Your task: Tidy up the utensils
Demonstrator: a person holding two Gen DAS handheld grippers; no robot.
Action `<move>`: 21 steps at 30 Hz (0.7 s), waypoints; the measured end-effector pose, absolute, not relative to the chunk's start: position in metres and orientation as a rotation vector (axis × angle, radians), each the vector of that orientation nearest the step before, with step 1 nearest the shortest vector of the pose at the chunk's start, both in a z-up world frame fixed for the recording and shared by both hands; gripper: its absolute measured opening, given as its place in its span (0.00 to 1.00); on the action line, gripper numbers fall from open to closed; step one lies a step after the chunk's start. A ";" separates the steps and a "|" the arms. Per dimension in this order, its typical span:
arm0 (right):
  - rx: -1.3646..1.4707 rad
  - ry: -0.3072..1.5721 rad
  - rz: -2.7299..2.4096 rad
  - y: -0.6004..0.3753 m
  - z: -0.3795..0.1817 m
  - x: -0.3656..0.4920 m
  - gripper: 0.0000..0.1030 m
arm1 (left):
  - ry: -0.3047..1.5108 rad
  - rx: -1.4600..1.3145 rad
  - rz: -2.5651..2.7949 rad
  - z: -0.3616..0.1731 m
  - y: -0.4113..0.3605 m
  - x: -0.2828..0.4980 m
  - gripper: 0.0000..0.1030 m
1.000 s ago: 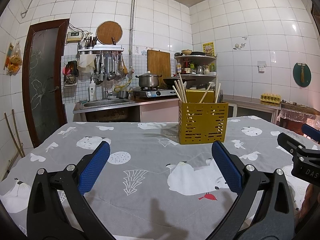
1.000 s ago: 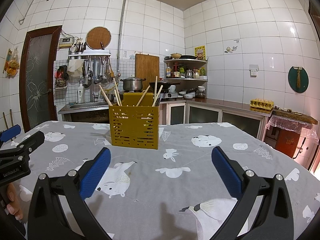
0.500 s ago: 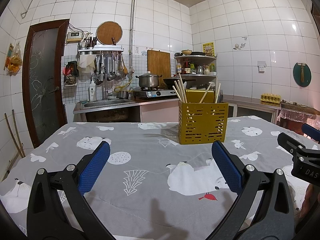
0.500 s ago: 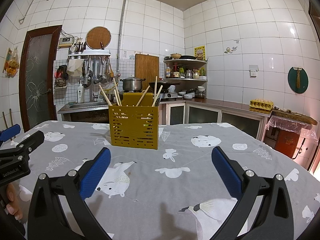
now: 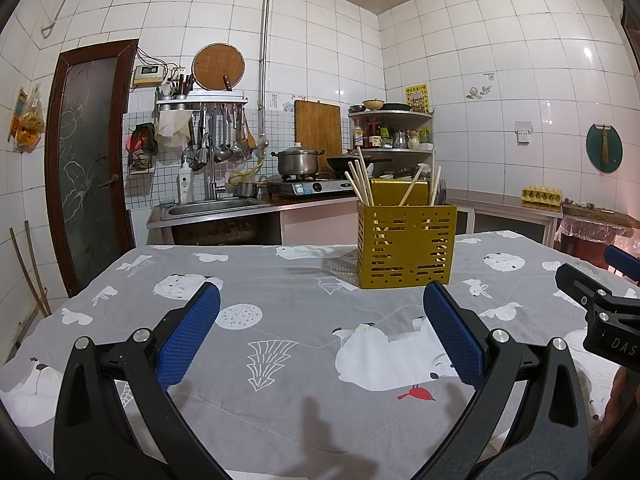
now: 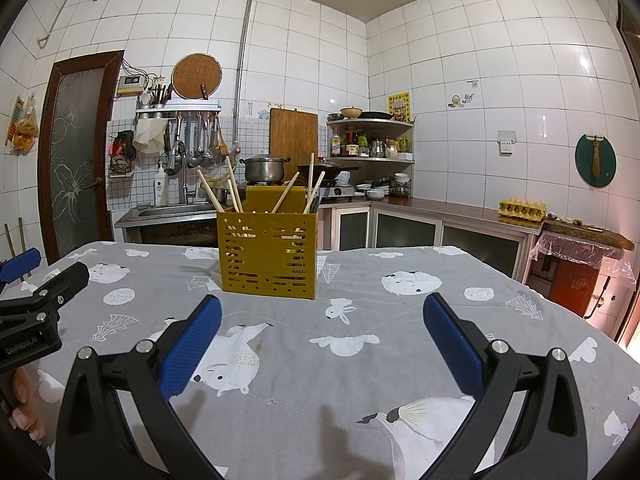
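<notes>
Grey tablecloth [image 5: 280, 312] bare around yellow caddy [image 5: 406, 246], apparently mid-table; left gripper [image 5: 320, 332], right gripper [image 6: 322, 334] wide, empty.

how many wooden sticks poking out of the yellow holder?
5 visible in the right wrist view. Two lean left at the holder's left side, one tilts right at centre, two stand at the right. Dark-handled utensils beside those may hide more.

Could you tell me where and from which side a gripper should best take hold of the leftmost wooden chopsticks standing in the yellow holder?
Probably the bare upper shafts of the chopsticks, approached from above. They lean left out of the yellow holder, whose walls hide their lower halves. Both the left gripper and the right gripper are open and empty.
</notes>
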State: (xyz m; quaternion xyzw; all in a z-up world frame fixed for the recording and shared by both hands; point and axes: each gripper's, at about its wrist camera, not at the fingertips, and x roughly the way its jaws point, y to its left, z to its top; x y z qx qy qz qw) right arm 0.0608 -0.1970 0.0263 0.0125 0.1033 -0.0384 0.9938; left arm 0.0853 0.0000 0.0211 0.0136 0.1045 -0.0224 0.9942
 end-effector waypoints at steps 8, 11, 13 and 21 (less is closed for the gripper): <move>0.024 0.206 -0.078 -0.198 0.027 0.061 0.96 | 0.209 0.028 -0.044 0.021 0.000 0.086 0.96; 0.025 0.205 -0.079 -0.198 0.027 0.061 0.96 | 0.210 0.029 -0.041 0.022 0.000 0.086 0.96; 0.025 0.206 -0.079 -0.199 0.027 0.061 0.96 | 0.209 0.029 -0.041 0.022 0.000 0.086 0.96; 0.024 0.207 -0.080 -0.200 0.027 0.062 0.96 | 0.205 0.032 -0.037 0.021 0.001 0.088 0.96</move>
